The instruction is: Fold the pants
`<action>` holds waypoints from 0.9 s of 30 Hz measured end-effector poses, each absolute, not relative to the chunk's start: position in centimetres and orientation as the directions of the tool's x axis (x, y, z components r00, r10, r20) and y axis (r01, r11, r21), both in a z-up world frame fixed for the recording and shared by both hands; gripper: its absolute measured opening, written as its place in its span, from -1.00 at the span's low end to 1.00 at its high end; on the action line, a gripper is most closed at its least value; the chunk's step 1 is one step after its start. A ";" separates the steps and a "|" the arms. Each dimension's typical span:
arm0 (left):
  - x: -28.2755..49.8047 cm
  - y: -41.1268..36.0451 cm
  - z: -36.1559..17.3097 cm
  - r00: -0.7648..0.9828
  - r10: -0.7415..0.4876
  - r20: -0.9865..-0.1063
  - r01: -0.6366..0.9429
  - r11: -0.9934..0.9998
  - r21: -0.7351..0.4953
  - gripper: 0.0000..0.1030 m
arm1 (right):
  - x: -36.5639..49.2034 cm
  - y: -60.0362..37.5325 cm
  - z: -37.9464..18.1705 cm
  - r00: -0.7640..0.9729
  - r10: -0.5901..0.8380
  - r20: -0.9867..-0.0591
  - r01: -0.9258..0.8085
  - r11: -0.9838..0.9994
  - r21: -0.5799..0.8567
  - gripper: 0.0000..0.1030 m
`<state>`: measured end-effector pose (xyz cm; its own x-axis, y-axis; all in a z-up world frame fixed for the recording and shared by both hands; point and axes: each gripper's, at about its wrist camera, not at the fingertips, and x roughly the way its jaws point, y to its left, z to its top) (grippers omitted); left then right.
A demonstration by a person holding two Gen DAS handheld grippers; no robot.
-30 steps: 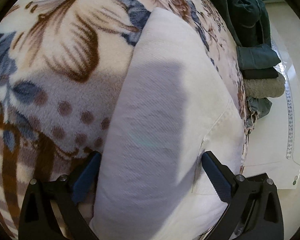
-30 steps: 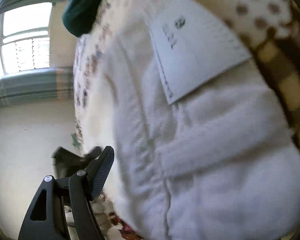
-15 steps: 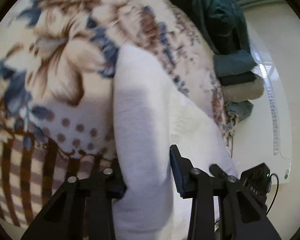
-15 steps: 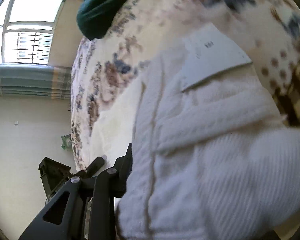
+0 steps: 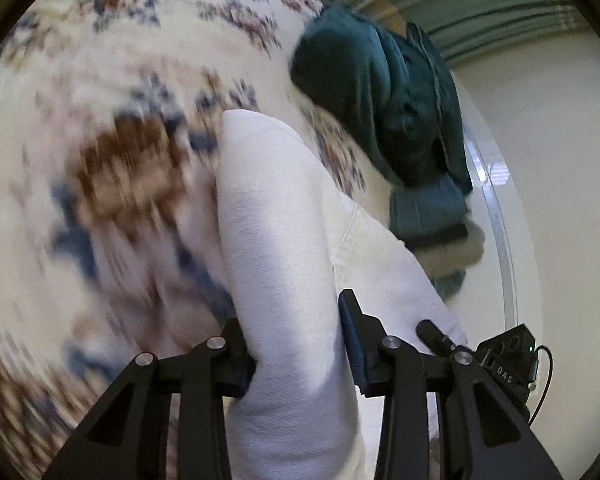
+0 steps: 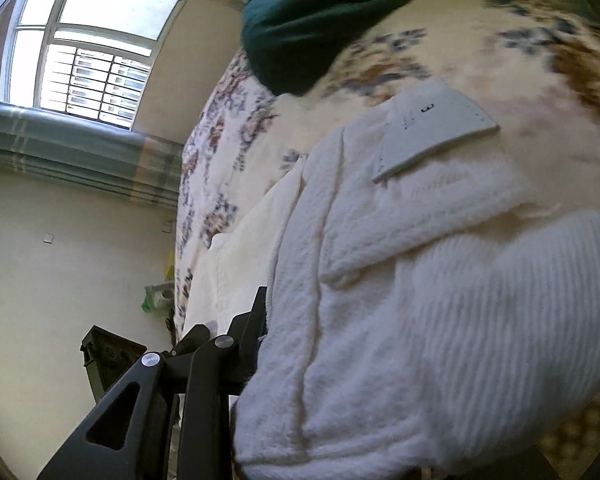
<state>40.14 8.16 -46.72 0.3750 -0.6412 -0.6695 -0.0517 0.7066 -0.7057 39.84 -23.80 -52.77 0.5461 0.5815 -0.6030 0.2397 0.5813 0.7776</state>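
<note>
While both grippers hang above a bed spread with a flowered blanket (image 5: 100, 128), each one has a bunch of the white pants (image 5: 284, 240) in its grip. Seen from the left wrist, the left gripper (image 5: 296, 344) has its two black jaws clamped on a thick fold of the white cloth, which stands up between them and arches away over the blanket. Its jaws have just been closing, and the cloth fills the gap between them. Beyond the fold, a dark green garment (image 5: 380, 100) lies heaped near the bed's far edge, with a small stack of folded clothes (image 5: 432, 216) just below it in that view. Pale floor shows to the right.

Seen from the right wrist, the right gripper (image 6: 300, 320) shows only one black finger (image 6: 256, 320), pressed against the edge of the pants; the other finger is hidden behind the cloth. Its jaws too have just been closing, with the waist part of the pants between them. A grey paper tag (image 6: 432, 128) sticks out from the cloth further up. The green garment sits at the top of this view, and a window (image 6: 88, 60) shows at the upper left
</note>
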 end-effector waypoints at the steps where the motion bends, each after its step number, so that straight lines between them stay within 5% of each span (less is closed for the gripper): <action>1: 42.3 10.0 -46.8 0.381 -0.635 -0.672 -0.050 0.712 -0.701 -0.36 | 42.3 -21.4 -53.3 0.551 0.587 -0.593 0.231 0.576 0.784 -0.43; 12: 63.8 27.4 -52.7 0.424 -0.504 -0.753 -0.020 0.825 -0.564 -0.36 | 63.6 -2.6 -62.2 0.541 0.646 -0.539 0.126 0.571 0.811 -0.43; 15: 66.8 29.7 -55.9 0.414 -0.480 -0.773 -0.041 0.839 -0.543 -0.35 | 65.9 -0.8 -65.6 0.466 0.647 -0.604 0.167 0.606 0.778 -0.38; 20: 66.8 30.7 -59.7 0.353 -0.487 -0.799 -0.051 0.842 -0.537 -0.22 | 64.1 -2.0 -67.6 0.370 0.571 -0.733 0.271 0.688 0.673 0.27; 27: 63.1 31.2 -58.8 0.343 -0.461 -0.818 -0.097 0.849 -0.519 -0.15 | 61.1 -4.9 -65.6 0.318 0.387 -0.866 0.357 0.797 0.487 0.33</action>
<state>63.13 31.19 -58.81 0.3434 -0.4608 -0.8184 -0.0970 0.8493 -0.5189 61.13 -4.91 -65.65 0.3179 0.3870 -0.8656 0.3570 0.7969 0.4874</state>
